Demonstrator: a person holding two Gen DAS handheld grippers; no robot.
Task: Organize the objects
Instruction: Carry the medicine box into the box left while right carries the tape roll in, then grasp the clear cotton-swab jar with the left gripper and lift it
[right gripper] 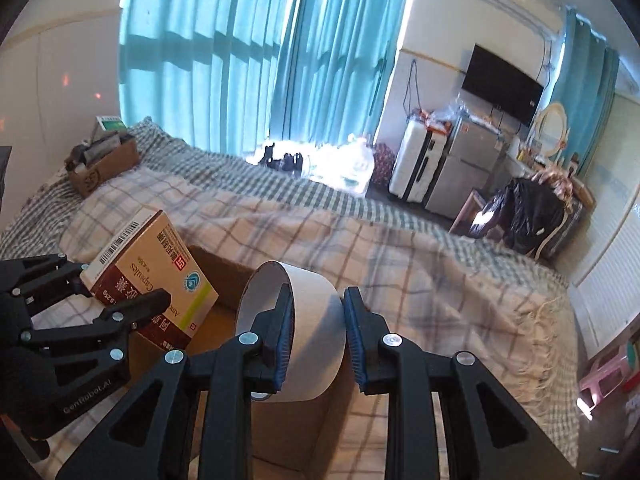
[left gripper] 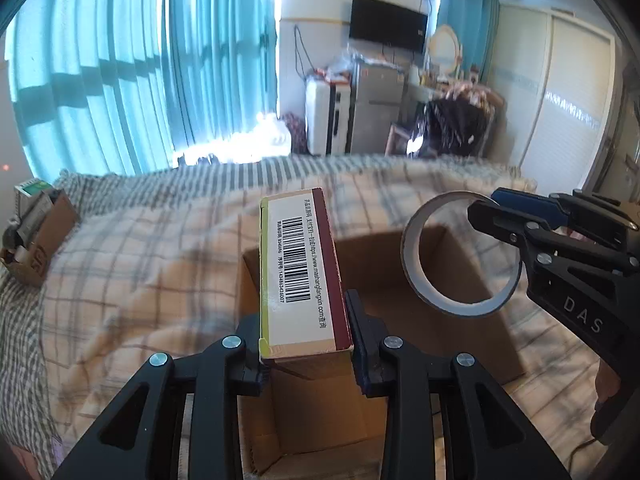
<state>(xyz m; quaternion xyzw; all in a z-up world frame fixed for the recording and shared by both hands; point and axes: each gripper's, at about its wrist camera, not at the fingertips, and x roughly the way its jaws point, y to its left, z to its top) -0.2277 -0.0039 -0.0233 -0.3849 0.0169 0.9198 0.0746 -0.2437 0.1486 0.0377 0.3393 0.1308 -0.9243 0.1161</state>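
My left gripper (left gripper: 306, 334) is shut on a medicine box (left gripper: 302, 268), cream and maroon with a barcode on its upper face. It hangs over an open cardboard box (left gripper: 460, 264) on the checked bedspread. In the right wrist view the same medicine box (right gripper: 154, 280) shows at lower left, held by the left gripper (right gripper: 116, 292). My right gripper (right gripper: 316, 328) is shut on the wall of a white tape roll (right gripper: 304, 320), one finger inside the ring. From the left wrist view, the tape roll (left gripper: 460, 256) hangs over the box's right half, held by the right gripper (left gripper: 494, 208).
A second, smaller cardboard box (right gripper: 100, 164) full of items sits at the bed's far left corner (left gripper: 36, 236). Beyond the bed (right gripper: 400, 256) are blue curtains, a white suitcase (right gripper: 416, 164), a small fridge and a dark chair.
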